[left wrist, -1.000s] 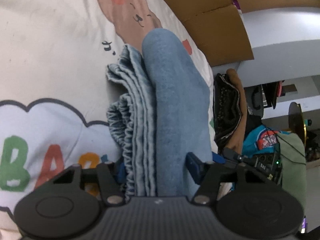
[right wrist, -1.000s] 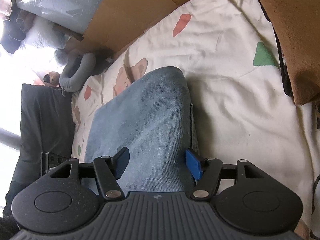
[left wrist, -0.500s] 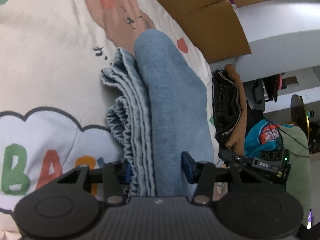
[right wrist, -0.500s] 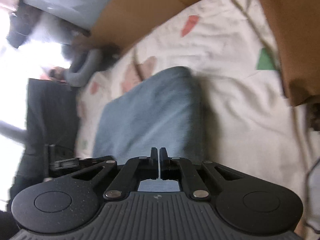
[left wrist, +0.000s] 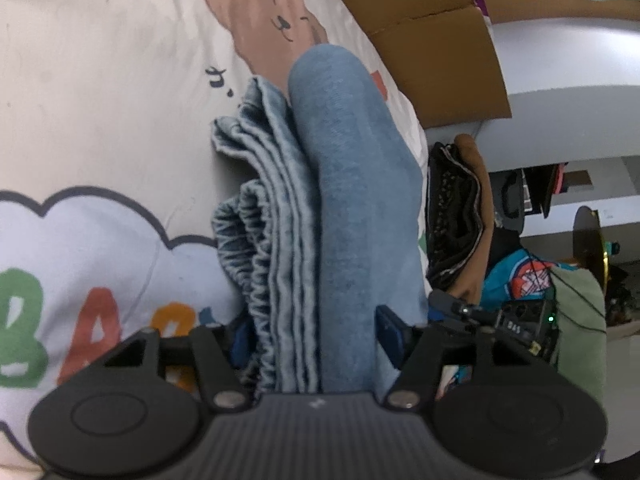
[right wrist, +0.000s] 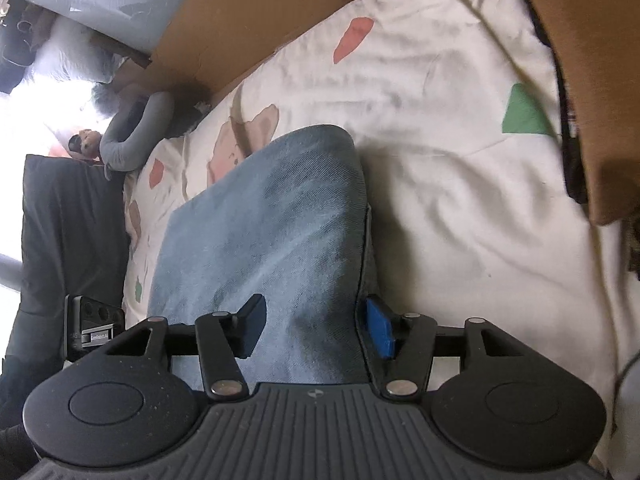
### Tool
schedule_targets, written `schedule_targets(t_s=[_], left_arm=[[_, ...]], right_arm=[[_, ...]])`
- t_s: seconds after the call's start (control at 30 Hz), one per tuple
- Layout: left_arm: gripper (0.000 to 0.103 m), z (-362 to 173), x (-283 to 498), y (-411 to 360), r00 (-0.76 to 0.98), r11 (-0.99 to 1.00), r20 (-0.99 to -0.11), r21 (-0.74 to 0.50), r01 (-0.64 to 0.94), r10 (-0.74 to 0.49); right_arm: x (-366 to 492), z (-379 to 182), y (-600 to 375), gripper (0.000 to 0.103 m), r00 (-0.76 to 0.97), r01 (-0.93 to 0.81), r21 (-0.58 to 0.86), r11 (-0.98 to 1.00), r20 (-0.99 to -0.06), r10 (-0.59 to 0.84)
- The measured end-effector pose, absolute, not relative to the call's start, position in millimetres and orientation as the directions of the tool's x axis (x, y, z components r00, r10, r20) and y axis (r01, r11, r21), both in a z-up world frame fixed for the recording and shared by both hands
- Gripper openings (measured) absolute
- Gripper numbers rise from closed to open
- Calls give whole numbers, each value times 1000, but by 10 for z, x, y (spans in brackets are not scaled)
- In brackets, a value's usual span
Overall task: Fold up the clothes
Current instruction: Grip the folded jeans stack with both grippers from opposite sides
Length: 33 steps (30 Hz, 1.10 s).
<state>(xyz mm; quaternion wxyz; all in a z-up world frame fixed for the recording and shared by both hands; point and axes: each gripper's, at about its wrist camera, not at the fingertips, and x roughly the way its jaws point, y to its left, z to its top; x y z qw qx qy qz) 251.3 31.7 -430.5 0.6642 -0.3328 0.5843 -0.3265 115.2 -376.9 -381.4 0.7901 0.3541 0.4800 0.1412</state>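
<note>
A folded stack of blue denim clothes (left wrist: 352, 200) lies on the cartoon-print bedsheet (left wrist: 100, 100), its layered hems and elastic waistband showing on the left side. My left gripper (left wrist: 315, 338) is open, one blue pad on each side of the near end of the stack. In the right wrist view the same denim stack (right wrist: 260, 232) shows its smooth top fold. My right gripper (right wrist: 316, 330) is open too. Its left pad rests over the denim and its right pad sits at the stack's right edge.
A pile of brown and black folded clothes (left wrist: 460, 208) sits just right of the denim, also seen as brown cloth (right wrist: 580, 80). Flattened cardboard (left wrist: 432, 48) lines the far side of the sheet (right wrist: 440, 140). A dark garment (right wrist: 68, 220) and a grey neck pillow (right wrist: 136, 132) lie at the left.
My right gripper snapped shut half a second ago and has opened again around the denim. My left gripper narrowed slightly on the stack, then widened back.
</note>
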Motion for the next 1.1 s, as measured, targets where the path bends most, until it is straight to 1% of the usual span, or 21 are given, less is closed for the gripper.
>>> schedule_targets(t_s=[0.1,0.13,0.2,0.23,0.3,0.37,0.53,0.67,0.7,0.8,0.93,1.1], left_arm=[[64,-4336,2545,276,104,559,-553,-829,36,-827],[63,-4340,2554,260,104,558,-552,-829,35,-827],[57,-4322,2547,257,108,563,-557,-825,42,-824],[55,-4314,2544,256,109,566,-559,-823,46,-822],[52,-4299,2540,264,111,570,-562,-820,51,-819],[51,-4256,2552,255,105,582,-574,-811,66,-812],[51,-4215,2591,228,92,597,-591,-797,86,-802],[56,-4298,2632,235,78,594,-589,-802,60,-804],[59,-4324,2640,242,74,591,-587,-805,51,-806],[61,-4396,2656,252,72,566,-563,-824,27,-823],[61,-4431,2656,259,78,550,-547,-835,19,-834],[59,-4427,2617,299,69,546,-544,-837,19,-836]], right_arm=[[1160,-3831,-3762,57,495,108,700,706,-654,573],[1162,-3837,-3760,55,493,105,702,705,-652,576],[1168,-3848,-3755,44,490,99,705,703,-649,582],[1170,-3854,-3753,40,489,96,706,701,-647,585],[1176,-3865,-3748,28,485,90,709,699,-644,591],[1176,-3873,-3748,25,482,84,714,695,-640,599],[1102,-3860,-3821,25,463,84,739,668,-622,631],[1117,-3930,-3822,31,463,111,743,660,-626,627],[1133,-3943,-3810,34,463,112,742,661,-628,626],[1178,-3984,-3774,38,463,114,739,664,-631,623],[1238,-4039,-3727,41,463,118,735,667,-635,618],[1222,-4099,-3714,42,442,125,746,654,-632,636]])
